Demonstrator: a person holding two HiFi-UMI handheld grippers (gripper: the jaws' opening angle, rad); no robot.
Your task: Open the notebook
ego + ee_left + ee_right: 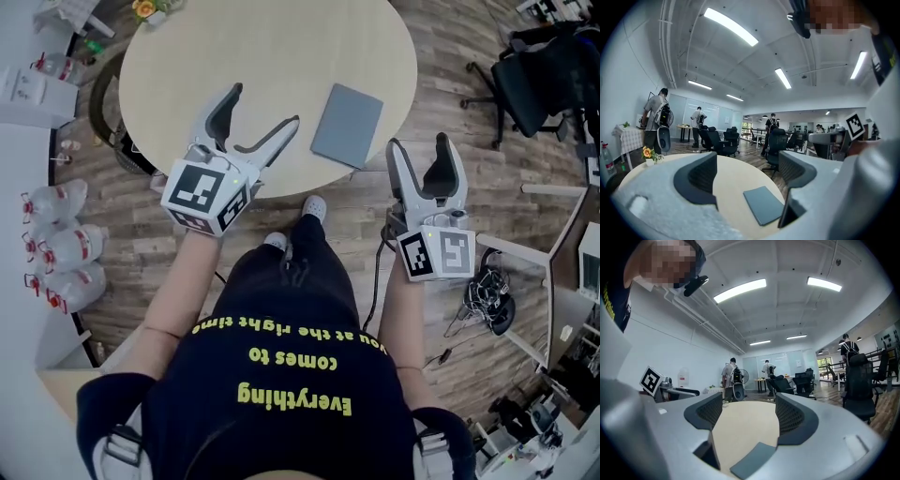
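Notebook (348, 125) lies closed on round table (206, 56); left gripper (264, 117) and right gripper (417, 157) gape, empty.

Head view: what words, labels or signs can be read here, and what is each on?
"Everything comes to you at the right time": yellow print on the person's black shirt, upside down in this view.
The marker cubes, left and right: square code patterns, no words.
The notebook: cover shows no text.
The bottles: labels too small to read.
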